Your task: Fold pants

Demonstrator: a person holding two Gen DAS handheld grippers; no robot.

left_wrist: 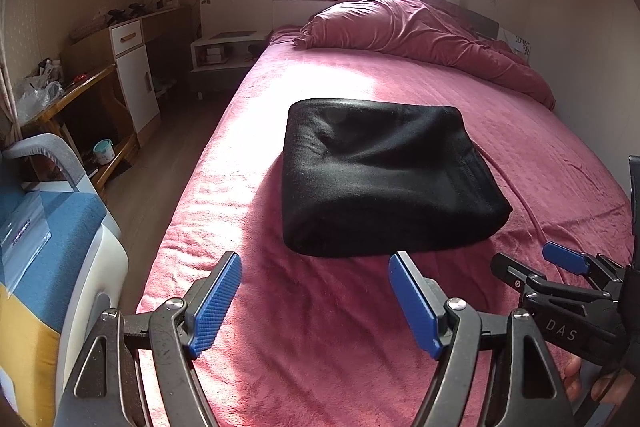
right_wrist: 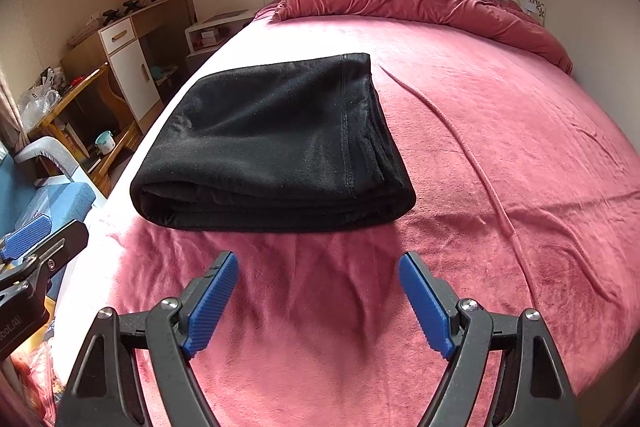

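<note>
The black pants point(left_wrist: 384, 179) lie folded into a compact rectangular stack on the pink bed point(left_wrist: 320, 327); they also show in the right wrist view point(right_wrist: 276, 143). My left gripper point(left_wrist: 316, 267) is open and empty, hovering just short of the stack's near edge. My right gripper point(right_wrist: 318, 265) is open and empty, also a little in front of the stack. Each gripper shows at the edge of the other's view: the right one at lower right point(left_wrist: 560, 263), the left one at lower left point(right_wrist: 28, 235).
A crumpled pink duvet point(left_wrist: 420, 31) lies at the head of the bed by the headboard. A nightstand point(left_wrist: 224, 51), a white cabinet point(left_wrist: 136, 79), a cluttered wooden desk point(left_wrist: 72, 99) and a blue-grey chair point(left_wrist: 48, 227) stand left of the bed. A wall runs along the right.
</note>
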